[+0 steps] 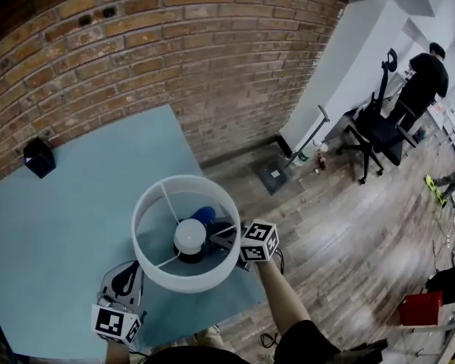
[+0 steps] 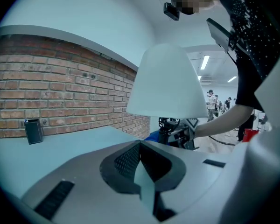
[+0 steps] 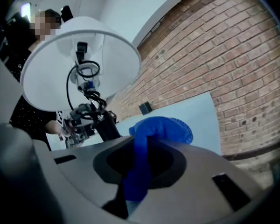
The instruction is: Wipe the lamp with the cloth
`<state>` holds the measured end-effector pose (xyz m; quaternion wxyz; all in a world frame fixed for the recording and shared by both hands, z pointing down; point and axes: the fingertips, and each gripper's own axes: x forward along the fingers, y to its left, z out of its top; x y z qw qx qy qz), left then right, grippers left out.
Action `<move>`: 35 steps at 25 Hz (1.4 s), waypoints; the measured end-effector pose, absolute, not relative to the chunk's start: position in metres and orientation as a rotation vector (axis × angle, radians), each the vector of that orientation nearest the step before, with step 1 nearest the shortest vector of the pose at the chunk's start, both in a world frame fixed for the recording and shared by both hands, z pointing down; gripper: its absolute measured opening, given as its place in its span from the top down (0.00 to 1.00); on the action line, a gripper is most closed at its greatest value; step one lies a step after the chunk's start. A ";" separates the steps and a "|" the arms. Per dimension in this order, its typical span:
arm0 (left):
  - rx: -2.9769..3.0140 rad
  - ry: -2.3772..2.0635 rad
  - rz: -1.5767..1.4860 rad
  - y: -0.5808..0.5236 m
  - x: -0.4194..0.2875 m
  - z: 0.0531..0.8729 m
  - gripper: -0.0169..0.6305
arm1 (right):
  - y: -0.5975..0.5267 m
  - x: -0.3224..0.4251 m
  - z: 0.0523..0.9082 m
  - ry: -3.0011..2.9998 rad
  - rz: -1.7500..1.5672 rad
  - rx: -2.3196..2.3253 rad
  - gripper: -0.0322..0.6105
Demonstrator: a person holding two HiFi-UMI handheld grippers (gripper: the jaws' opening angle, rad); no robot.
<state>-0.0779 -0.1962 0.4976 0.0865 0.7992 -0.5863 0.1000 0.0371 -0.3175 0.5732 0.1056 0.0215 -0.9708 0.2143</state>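
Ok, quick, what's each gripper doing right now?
Left gripper: shut, nothing between its jaws.
Right gripper: shut on the blue cloth.

We work in even, cool, bluish light that leaves only faint shadows on the table (image 1: pixel 61 233). Ceiling strip lights (image 2: pixel 205 62) burn white beside the lamp shade (image 2: pixel 165 83). Both gripper views bulge fisheye-fashion with black corners; the cloth (image 3: pixel 161 127) near the lens is soft, and the brick wall (image 1: pixel 212 51) bows.

An office, shown by swivel chair (image 1: pixel 375 131), brick wall (image 1: pixel 174 44), plank floor (image 1: pixel 349 233).
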 end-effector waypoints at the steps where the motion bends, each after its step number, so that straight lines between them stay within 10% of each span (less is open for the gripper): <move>1: 2.381 -1.745 0.301 -0.197 -0.078 0.497 0.96 | -0.323 0.041 0.580 -2.820 0.608 0.121 0.85; 19: 2.547 -1.622 0.198 -0.186 -0.083 0.470 0.96 | -0.269 0.222 0.473 -2.541 0.346 1.633 0.85; 35: 2.591 -1.525 0.154 -0.156 -0.069 0.453 0.96 | -0.188 0.212 0.427 -2.556 0.332 1.804 0.86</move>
